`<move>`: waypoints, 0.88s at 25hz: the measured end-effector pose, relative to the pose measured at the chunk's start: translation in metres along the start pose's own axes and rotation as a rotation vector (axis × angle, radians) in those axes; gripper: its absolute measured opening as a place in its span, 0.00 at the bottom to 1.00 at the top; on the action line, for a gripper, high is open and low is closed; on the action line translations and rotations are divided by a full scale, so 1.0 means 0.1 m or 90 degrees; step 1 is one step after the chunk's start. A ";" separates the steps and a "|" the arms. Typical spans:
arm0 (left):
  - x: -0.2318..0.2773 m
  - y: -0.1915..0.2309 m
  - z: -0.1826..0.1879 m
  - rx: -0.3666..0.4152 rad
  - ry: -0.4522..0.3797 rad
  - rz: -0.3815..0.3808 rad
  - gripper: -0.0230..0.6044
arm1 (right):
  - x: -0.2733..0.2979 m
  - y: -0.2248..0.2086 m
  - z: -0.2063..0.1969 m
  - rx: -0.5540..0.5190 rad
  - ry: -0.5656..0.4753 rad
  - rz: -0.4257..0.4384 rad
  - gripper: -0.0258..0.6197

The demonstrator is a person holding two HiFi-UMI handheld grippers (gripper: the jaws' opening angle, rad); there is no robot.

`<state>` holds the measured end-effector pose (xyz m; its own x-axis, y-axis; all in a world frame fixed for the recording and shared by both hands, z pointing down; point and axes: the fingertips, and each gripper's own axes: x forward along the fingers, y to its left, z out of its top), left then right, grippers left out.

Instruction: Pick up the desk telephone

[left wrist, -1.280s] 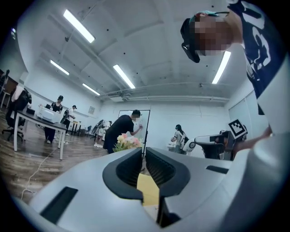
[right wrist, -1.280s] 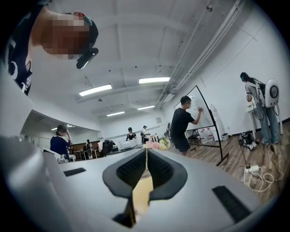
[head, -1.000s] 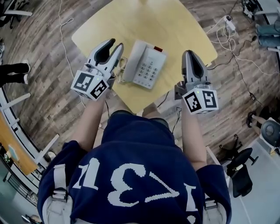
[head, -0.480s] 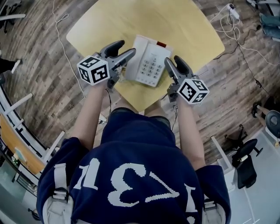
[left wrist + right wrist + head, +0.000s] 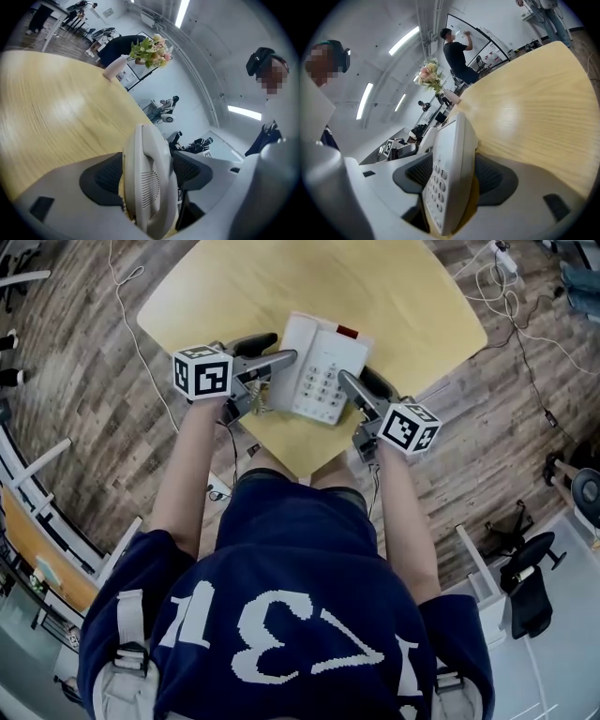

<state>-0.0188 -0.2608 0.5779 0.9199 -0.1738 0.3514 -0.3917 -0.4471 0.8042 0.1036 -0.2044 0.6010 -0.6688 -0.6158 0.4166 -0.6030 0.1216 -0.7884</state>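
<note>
Was an open office. Wood table (image 5: 234, 287) held a phone (image 5: 319, 367). A swivel chair (image 5: 530, 594), power strip (image 5: 506, 257) and loose cables (image 5: 485, 279) sat on plank floor (image 5: 75, 409). A person (image 5: 457, 54) wrote on a whiteboard (image 5: 482, 47) under strip lights (image 5: 405, 40).

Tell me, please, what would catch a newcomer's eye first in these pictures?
The cream desk telephone on the pale wooden table draws the eye first. The left gripper straddles its handset side and the right gripper its keypad side; both pairs of jaws have just been opening, with the phone between them.
</note>
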 end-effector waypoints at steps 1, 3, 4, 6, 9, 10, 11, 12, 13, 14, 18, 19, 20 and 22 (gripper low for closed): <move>0.02 0.00 -0.01 -0.014 0.004 -0.010 0.55 | 0.02 0.01 0.01 0.002 0.000 0.003 0.44; 0.05 -0.04 -0.08 -0.030 0.025 -0.032 0.55 | 0.06 0.03 0.02 0.009 0.002 0.006 0.44; 0.07 -0.05 -0.11 -0.028 0.039 -0.038 0.55 | 0.06 0.02 0.02 0.012 0.004 0.007 0.44; 0.14 -0.06 -0.11 -0.023 0.058 -0.038 0.56 | 0.06 -0.01 0.05 0.014 0.008 0.002 0.44; 0.25 -0.04 -0.06 -0.030 0.066 -0.036 0.56 | 0.05 -0.14 0.14 0.027 0.007 -0.026 0.43; 0.27 -0.03 -0.05 -0.034 0.065 -0.036 0.56 | 0.04 -0.18 0.16 0.035 0.005 -0.031 0.40; 0.26 -0.03 -0.04 -0.036 0.063 -0.035 0.56 | 0.03 -0.20 0.16 0.037 0.004 -0.033 0.39; 0.25 -0.04 -0.04 -0.034 0.062 -0.032 0.55 | 0.03 -0.19 0.16 0.034 0.005 -0.033 0.38; 0.23 -0.04 -0.04 -0.030 0.059 -0.026 0.55 | 0.03 -0.17 0.15 0.028 0.004 -0.032 0.38; 0.21 -0.06 -0.04 -0.025 0.054 -0.020 0.55 | 0.02 -0.14 0.14 0.020 0.003 -0.032 0.38; 0.09 -0.19 -0.04 0.013 0.035 0.008 0.54 | -0.03 0.02 0.20 -0.033 -0.014 -0.019 0.37; 0.07 -0.23 -0.01 0.029 0.033 0.016 0.54 | -0.05 0.06 0.24 -0.051 -0.017 -0.014 0.36; 0.06 -0.28 0.03 0.045 0.029 0.023 0.53 | -0.06 0.10 0.30 -0.068 -0.021 -0.009 0.36; 0.05 -0.41 0.16 0.070 0.008 0.030 0.53 | -0.11 0.19 0.45 -0.095 -0.033 0.003 0.36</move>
<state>0.0016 -0.2575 0.5389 0.8997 -0.1864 0.3947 -0.4301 -0.5328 0.7288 0.1195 -0.2306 0.5610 -0.6509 -0.6537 0.3861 -0.6605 0.2368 -0.7125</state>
